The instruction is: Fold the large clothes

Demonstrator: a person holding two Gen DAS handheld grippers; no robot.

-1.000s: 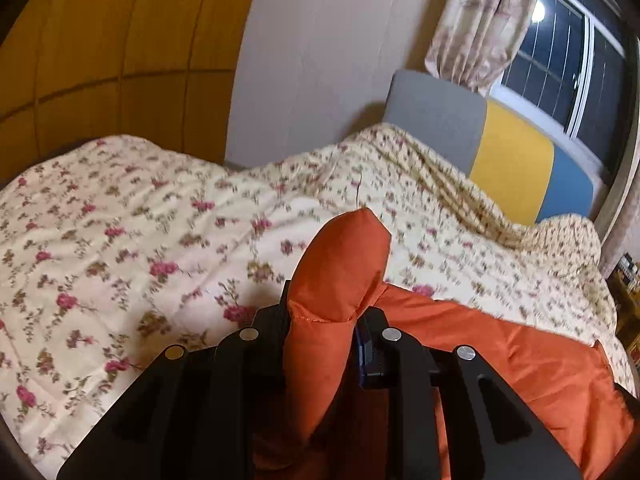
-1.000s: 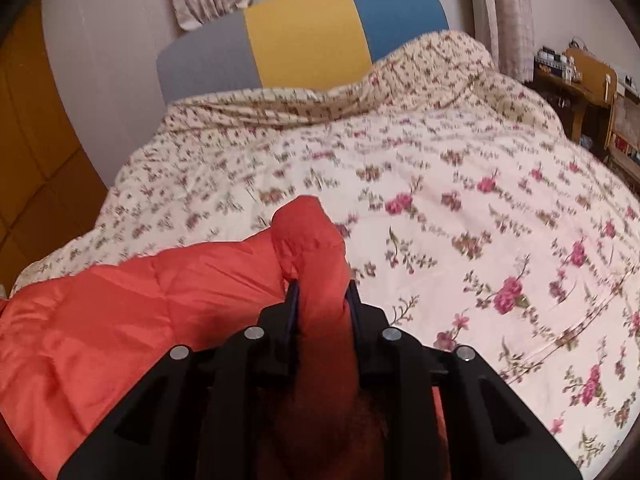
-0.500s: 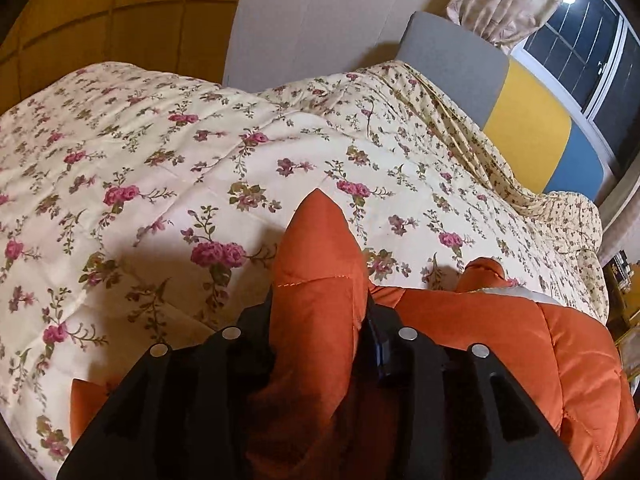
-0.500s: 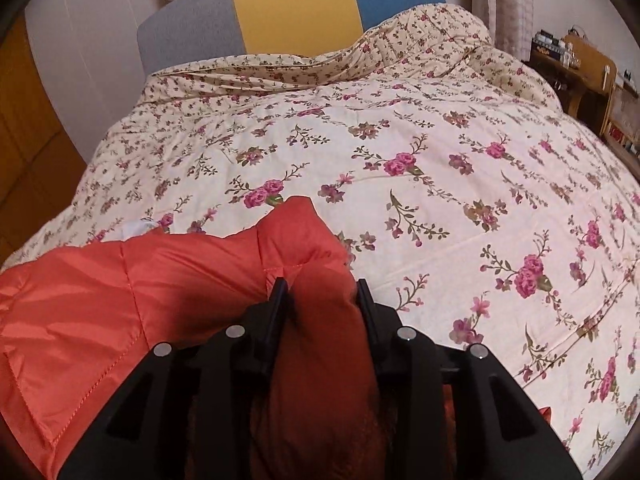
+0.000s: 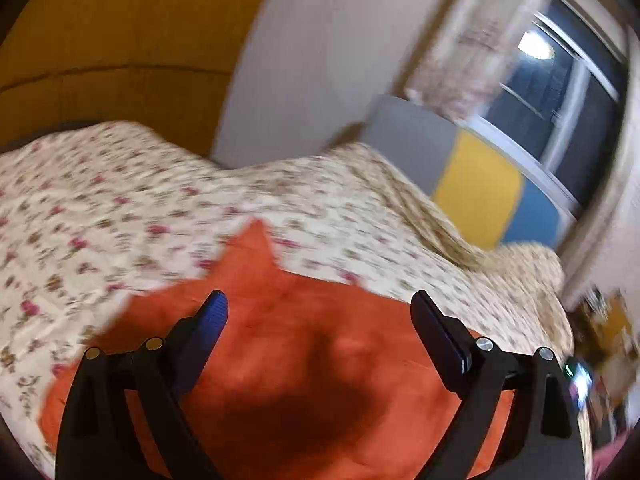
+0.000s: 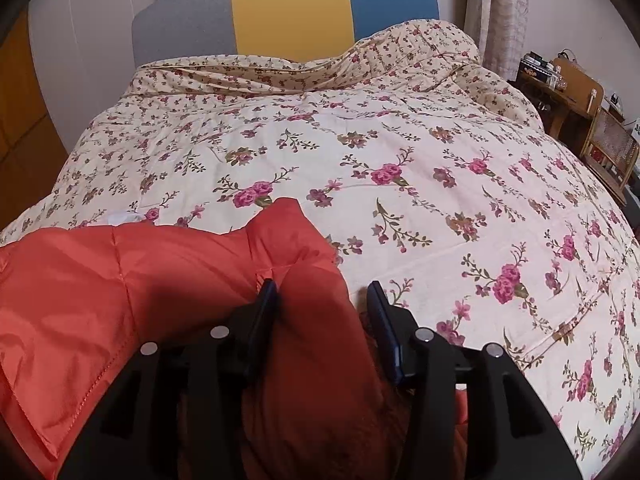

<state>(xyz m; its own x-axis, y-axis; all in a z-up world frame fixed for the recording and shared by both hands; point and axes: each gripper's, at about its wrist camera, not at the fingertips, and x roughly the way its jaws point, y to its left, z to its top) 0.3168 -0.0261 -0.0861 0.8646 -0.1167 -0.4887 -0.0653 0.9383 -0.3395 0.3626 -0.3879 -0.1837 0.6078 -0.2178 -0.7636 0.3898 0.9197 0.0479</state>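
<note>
On the flowered quilt (image 6: 400,152) that covers the bed lies an orange puffy jacket (image 6: 120,272), close to the near edge of the bed, far from the striped headboard (image 6: 288,8).

The left gripper (image 5: 316,316) has let go — its jaws are swinging wide apart, and nothing is pinched between them. The jacket lies just below and ahead of it, with one pointed corner (image 5: 256,236) sticking out toward the far side of the bed. That picture is blurry.

The right gripper (image 6: 324,300) is letting go too. Its jaws are opening, and a fat roll of the jacket sits between them. The roll leans on the left finger (image 6: 266,300), but there is a gap beside the right finger, so the fabric looks loose, not squeezed.

The jacket stretches sideways along the near edge of the bed, from the right gripper toward the left corner. I think the next grab must be on a new edge of it, and both grippers are about equally close.

No words or labels can be read anywhere.
</note>
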